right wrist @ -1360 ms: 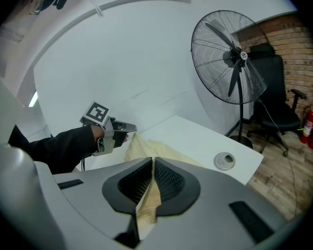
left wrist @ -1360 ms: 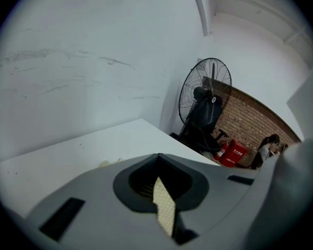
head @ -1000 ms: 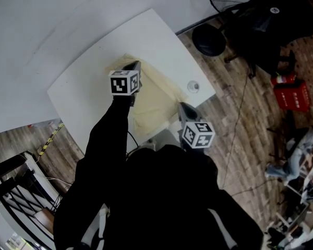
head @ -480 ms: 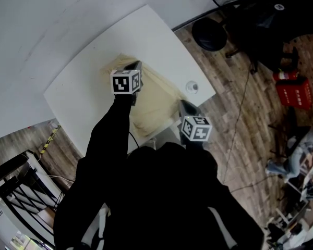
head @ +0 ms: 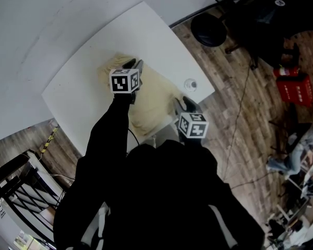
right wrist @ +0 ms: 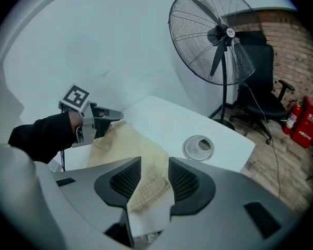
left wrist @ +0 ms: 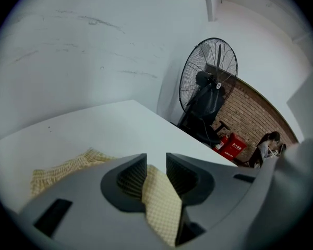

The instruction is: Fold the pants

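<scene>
Clamping a fold of the pale yellow checked pants (left wrist: 161,207) in my left gripper (left wrist: 156,160), I have just spread my right gripper (right wrist: 155,166) around their edge; they lie rumpled on the table (head: 83,87).

The pants (head: 152,97) are pale yellow with a fine check. The table (head: 78,87) is plain white, the sleeve (head: 112,134) black, the floor (head: 261,134) brown wood-grain.

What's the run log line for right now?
step: fold pants | left tool: shut on pants | right tool: jaws just opening, pants between, unpressed | pants: on table
</scene>
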The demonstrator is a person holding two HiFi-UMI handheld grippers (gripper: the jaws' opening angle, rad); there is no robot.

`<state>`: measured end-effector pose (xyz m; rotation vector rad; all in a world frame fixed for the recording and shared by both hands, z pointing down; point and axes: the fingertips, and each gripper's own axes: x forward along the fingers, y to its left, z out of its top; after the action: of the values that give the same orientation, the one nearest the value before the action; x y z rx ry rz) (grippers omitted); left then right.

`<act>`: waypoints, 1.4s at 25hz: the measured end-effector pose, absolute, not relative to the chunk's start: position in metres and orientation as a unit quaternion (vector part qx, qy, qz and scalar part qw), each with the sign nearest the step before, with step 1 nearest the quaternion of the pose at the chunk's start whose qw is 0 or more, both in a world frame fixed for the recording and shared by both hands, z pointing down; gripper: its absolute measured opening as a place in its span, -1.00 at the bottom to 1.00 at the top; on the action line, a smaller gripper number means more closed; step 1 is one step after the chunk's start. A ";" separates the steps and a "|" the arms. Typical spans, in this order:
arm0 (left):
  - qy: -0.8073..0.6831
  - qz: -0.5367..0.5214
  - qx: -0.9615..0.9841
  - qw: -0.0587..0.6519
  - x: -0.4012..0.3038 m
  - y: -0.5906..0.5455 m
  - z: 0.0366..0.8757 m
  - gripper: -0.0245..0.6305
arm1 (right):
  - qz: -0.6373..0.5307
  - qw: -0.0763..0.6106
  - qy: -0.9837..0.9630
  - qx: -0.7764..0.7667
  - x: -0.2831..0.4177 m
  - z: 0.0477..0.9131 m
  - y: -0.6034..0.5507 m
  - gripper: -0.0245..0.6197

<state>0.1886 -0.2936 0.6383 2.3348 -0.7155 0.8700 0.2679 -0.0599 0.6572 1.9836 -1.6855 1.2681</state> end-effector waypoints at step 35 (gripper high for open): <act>-0.416 0.243 0.817 0.318 -0.006 -0.279 0.591 -0.63 | 0.303 0.205 -0.733 0.573 0.173 0.581 -0.222 -0.48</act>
<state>-0.0056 -0.2795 0.5909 2.1489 -1.0957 0.6383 0.1728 -0.2224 0.5812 1.5974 -2.0448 0.8453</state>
